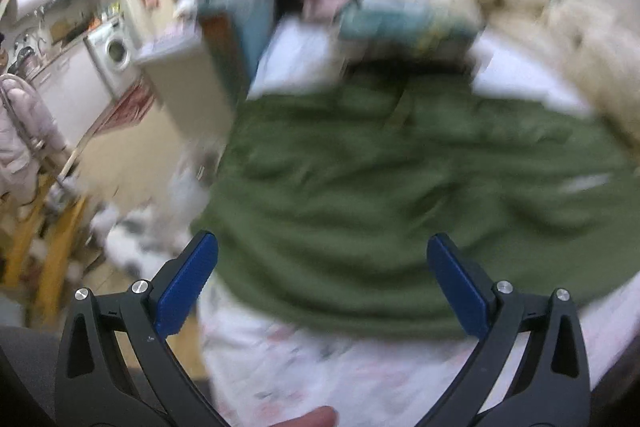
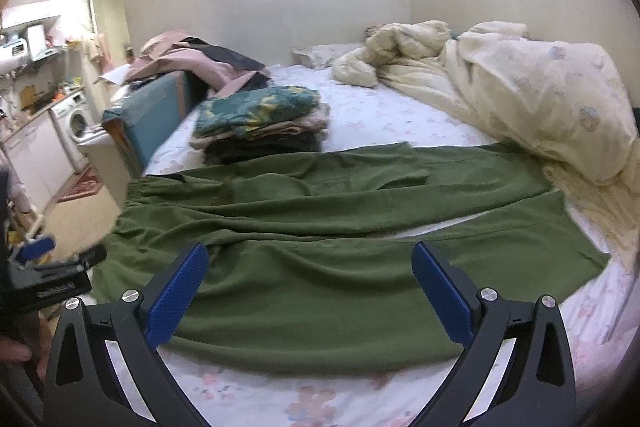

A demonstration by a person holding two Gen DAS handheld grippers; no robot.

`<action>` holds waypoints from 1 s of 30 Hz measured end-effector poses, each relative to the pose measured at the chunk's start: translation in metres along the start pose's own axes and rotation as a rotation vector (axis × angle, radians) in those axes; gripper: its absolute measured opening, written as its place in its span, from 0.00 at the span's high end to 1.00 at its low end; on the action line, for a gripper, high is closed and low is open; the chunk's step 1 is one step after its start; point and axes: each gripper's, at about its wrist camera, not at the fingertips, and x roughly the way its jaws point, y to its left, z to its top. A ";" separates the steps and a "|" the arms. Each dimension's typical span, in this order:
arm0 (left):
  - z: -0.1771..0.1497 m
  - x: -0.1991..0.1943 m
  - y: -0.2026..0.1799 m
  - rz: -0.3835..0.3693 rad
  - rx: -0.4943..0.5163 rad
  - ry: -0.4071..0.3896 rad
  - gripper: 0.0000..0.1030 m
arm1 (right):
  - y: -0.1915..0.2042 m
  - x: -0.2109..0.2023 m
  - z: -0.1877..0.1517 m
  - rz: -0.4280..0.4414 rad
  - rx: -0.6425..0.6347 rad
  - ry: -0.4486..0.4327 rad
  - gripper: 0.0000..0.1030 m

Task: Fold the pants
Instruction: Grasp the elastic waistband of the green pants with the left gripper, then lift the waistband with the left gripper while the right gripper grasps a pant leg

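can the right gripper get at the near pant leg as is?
Probably yes. The right gripper hangs open just above the near leg of the green pants, which lies flat on the bed sheet; nothing sits between the jaws and the cloth.

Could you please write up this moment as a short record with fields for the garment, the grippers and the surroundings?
garment: green pants spread flat across the bed, waistband toward the left, legs running right
fold state: not yet folded
left gripper: open, above the pants, holding nothing; view blurred
right gripper: open, above the near leg, holding nothing
folded stack: on the bed behind the pants
duvet: cream, bunched at the right
background: washing machine at the far left
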 end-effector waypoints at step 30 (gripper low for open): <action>-0.014 0.128 0.175 0.042 -0.617 0.212 0.98 | -0.132 0.045 -0.006 -0.168 0.385 0.194 0.00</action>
